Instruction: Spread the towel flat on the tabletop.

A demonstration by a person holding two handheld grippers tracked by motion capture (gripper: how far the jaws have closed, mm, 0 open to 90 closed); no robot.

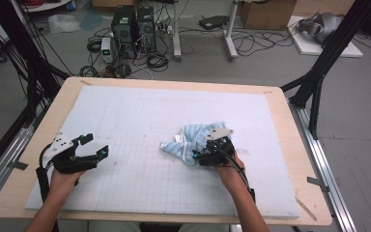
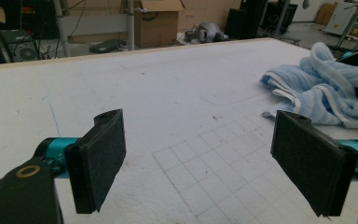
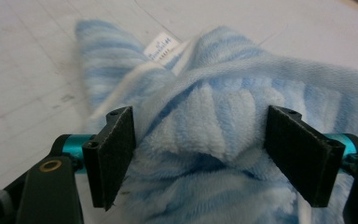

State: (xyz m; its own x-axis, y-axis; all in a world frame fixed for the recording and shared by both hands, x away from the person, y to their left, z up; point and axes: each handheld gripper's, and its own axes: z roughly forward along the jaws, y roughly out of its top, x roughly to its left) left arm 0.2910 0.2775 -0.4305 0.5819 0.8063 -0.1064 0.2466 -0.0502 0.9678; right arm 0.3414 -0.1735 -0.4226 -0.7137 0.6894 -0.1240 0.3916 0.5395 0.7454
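Right tongs (image 3: 199,156) apart around bunched blue towel (image 3: 214,121); left tongs (image 2: 200,163) apart, well away.

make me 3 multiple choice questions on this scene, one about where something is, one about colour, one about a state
1. Where does the towel lie on the white mat?
A. far left corner
B. right of the middle, at the right gripper
C. under the left gripper

2. What colour is the towel?
A. light blue with white stripes
B. red
C. dark green

3. How do the left gripper's jaws stand?
A. shut on the towel
B. shut on nothing
C. open with nothing between them

Answers:
1. B, the high view shows it bunched just ahead of the right hand.
2. A, the right gripper view shows blue pile with white bands.
3. C, the left gripper view shows bare mat between the wide-apart pads.
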